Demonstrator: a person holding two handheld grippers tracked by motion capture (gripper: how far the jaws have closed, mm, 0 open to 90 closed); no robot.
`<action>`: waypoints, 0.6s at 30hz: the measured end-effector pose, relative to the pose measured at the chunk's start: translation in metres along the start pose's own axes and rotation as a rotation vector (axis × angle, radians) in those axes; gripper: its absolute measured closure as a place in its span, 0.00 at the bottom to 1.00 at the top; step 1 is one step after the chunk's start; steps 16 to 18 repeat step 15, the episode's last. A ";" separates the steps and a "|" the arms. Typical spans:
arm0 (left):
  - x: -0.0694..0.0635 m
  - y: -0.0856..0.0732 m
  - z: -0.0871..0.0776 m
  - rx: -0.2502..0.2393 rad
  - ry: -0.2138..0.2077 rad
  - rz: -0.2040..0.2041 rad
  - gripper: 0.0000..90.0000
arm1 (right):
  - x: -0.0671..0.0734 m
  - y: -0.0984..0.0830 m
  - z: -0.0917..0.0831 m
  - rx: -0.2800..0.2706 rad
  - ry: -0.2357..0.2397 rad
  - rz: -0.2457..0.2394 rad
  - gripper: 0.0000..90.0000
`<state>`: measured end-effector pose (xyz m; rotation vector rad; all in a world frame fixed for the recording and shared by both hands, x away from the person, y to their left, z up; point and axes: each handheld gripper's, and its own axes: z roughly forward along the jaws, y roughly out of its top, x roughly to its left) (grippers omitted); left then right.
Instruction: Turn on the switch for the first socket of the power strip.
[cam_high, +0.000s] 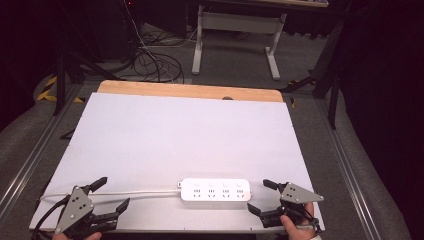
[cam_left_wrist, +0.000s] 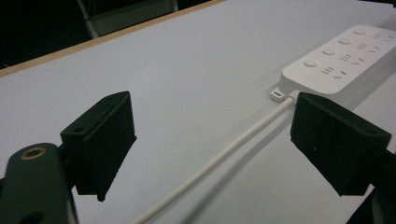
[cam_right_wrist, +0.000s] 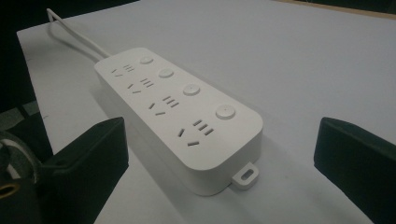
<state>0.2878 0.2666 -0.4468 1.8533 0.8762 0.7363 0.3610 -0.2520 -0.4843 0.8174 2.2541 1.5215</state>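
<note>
- Left gripper (cam_high: 106, 194) at about 7 o'clock on the table, jaws spread wide, nothing between the pads but air and the cord below.
- Seen in the left gripper view (cam_left_wrist: 210, 140) with the white cord (cam_left_wrist: 219, 156) running up between the two black jaws, touching neither as far as could be told.
- Right gripper (cam_high: 261, 196) at about 5 o'clock, held by a hand (cam_high: 299, 226), jaws likewise spread apart and gripping nothing.
- In the right gripper view (cam_right_wrist: 219, 154), jaws stood either side of the near end of the power strip (cam_right_wrist: 182, 112), apart from it.
- White power strip (cam_high: 215, 190) lay flat between the two grippers, at about 6 o'clock on the table, long side running 9 to 3 o'clock.
- Four round buttons and four sets of sockets on its top face; small mounting tab (cam_right_wrist: 246, 175) at the end nearest the right gripper.
- Cord (cam_high: 135, 192) left the strip toward 9 o'clock, passing under the left gripper, then curved at the table's edge.
- White sheet (cam_high: 185, 135) covered the table, a wooden edge (cam_high: 190, 91) showing at 12 o'clock.
- Beyond, at 12 o'clock, grey floor with tangled cables (cam_high: 155, 62) and a white desk frame (cam_high: 240, 30).
</note>
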 end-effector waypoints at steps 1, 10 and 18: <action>0.000 0.000 0.000 0.001 -0.001 -0.003 0.16 | 0.000 0.000 0.000 -0.001 -0.004 -0.002 0.04; 0.001 -0.001 0.001 0.010 -0.005 -0.003 0.16 | -0.004 0.004 -0.003 0.014 0.034 0.043 0.04; 0.001 -0.001 0.001 0.008 -0.002 -0.002 0.16 | -0.004 0.005 -0.003 0.010 0.028 0.003 0.04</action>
